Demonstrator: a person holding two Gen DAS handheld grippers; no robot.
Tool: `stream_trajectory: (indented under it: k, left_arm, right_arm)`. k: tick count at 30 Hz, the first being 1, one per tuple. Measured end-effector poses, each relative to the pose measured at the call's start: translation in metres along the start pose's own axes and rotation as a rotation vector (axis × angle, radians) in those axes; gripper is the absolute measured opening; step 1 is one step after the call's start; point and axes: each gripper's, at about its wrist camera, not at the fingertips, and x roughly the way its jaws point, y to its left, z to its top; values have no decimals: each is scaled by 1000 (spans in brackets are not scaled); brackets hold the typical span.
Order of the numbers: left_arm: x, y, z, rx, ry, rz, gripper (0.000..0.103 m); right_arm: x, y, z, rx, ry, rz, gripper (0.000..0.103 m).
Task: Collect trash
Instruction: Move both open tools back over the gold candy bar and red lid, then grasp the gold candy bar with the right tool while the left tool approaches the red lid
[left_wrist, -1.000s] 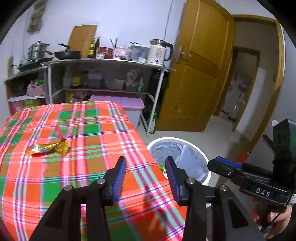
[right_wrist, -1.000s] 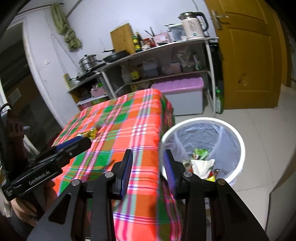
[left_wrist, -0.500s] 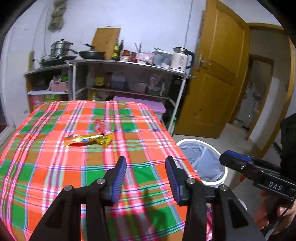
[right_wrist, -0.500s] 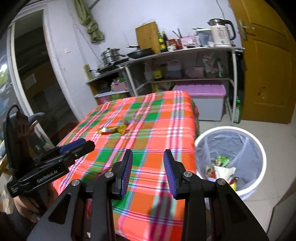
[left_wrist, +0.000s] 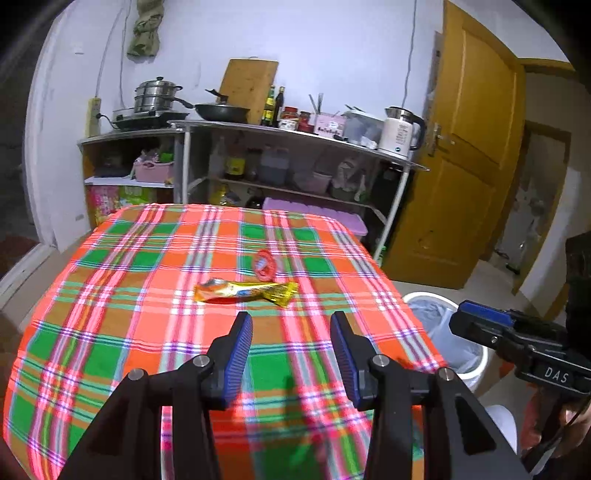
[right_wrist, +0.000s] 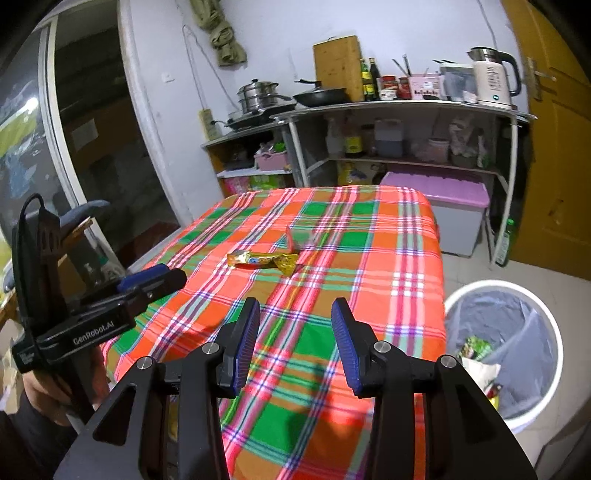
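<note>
The left gripper was held over the near part of the desk, which was covered by a red, green and orange plaid cloth; its jaws stood apart with nothing between them. The right gripper was held likewise over the desk's near edge, and its jaws had just been opening, with nothing seen between them. A yellow snack wrapper lay flat near the middle of the desk, well ahead of both grippers. Just behind it a small red item was seen, possibly a round lid or packet; it was blurred in the right wrist view, so its kind could not be settled. A white trash bin lined with a grey bag stood on the floor just beside the desk's right edge, with some wrappers already lying inside. Behind the desk a metal shelf was seen carrying a kettle, a pan and bottles. A person's hand was seen gripping the left gripper's handle.
</note>
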Motion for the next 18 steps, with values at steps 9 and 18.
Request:
stream_trajectory:
  k: [9,18]
  left_arm:
    - [23,34,7,-32,9,43,43]
    - [32,61,9,-52,-4,58,43]
  right_arm:
    - [48,5,19,-61,50,-15,42]
    - [113,18,36,-164,103,7,42]
